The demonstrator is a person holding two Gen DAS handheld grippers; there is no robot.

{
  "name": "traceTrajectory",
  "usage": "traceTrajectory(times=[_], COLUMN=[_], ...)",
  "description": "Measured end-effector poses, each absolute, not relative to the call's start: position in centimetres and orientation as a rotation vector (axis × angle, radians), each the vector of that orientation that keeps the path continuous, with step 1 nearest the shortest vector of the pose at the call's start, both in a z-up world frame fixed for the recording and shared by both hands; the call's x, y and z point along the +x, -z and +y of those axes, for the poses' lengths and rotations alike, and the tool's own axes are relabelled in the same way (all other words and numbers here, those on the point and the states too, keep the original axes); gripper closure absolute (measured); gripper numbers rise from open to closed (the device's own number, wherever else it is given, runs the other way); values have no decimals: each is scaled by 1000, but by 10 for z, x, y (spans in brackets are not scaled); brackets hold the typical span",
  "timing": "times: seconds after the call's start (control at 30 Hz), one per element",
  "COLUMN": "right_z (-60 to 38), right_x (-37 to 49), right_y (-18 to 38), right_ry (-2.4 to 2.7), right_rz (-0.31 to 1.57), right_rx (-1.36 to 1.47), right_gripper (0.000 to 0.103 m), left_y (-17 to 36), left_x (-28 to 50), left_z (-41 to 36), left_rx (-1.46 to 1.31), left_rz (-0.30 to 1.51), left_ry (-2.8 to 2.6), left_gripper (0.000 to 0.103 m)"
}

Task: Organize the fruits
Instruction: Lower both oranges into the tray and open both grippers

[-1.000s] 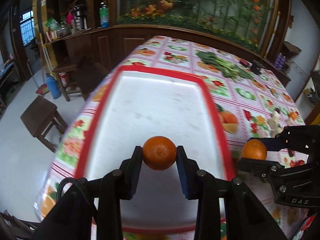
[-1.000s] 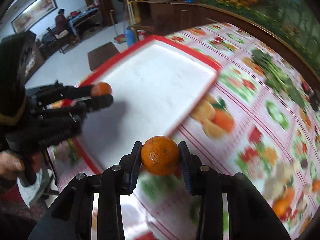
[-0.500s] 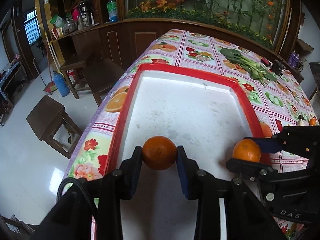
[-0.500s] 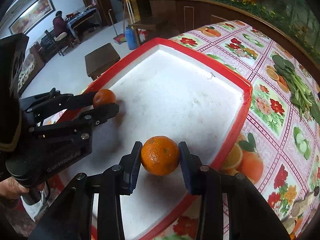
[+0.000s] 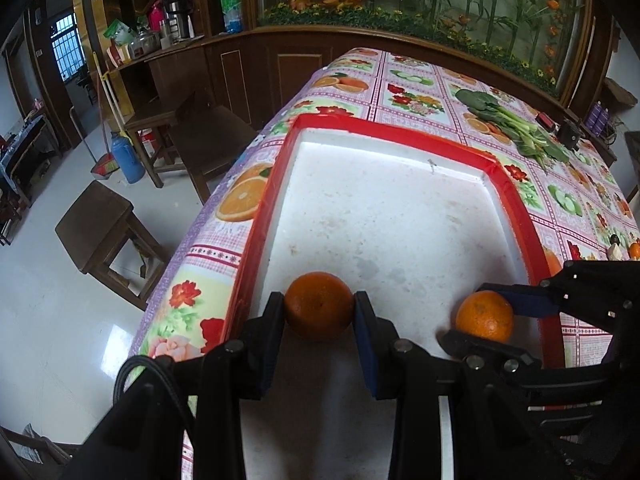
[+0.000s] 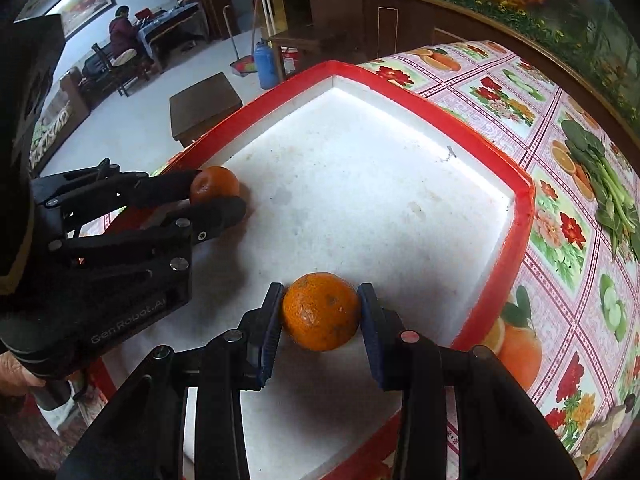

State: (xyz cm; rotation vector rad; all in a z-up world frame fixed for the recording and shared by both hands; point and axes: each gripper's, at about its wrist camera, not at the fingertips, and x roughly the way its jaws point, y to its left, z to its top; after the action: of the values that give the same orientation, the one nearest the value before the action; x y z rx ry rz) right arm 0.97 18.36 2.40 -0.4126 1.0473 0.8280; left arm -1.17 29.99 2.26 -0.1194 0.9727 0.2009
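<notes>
Two oranges are in hand over the white floor of the red-rimmed tray (image 5: 516, 196): the darker orange (image 5: 319, 305) is clamped between the pads of the left gripper (image 5: 319, 312), near the tray's 9 o'clock wall, and the paler orange (image 6: 321, 311) is clamped in the right gripper (image 6: 321, 316), towards the rim at 3 o'clock. This looks like the placing step, with both fruits low over the tray, though whether either touches the floor cannot be told. The next move calls for lowering each orange until it rests, then parting the jaws gently so neither rolls; the leafy greens (image 5: 508, 122) lie well apart at 1 o'clock on the tablecloth.
</notes>
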Motion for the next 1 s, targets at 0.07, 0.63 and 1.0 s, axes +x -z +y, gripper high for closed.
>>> traceTrajectory(times=[0.07, 0.63, 1.0], right_z=[184, 170, 137], right_x=[10, -18, -47], right_y=[-24, -43, -65], right_ry=[-821, -796, -724], right_rz=[1047, 971, 892], right_rx=[-422, -485, -502], right_gripper=[60, 34, 22], left_y=[-23, -35, -59], left_x=[-12, -25, -41], left_z=[299, 282, 260], left_rx=[-116, -121, -133], left_rz=[977, 964, 906], left_ry=[-208, -232, -225], left_gripper=[63, 35, 34])
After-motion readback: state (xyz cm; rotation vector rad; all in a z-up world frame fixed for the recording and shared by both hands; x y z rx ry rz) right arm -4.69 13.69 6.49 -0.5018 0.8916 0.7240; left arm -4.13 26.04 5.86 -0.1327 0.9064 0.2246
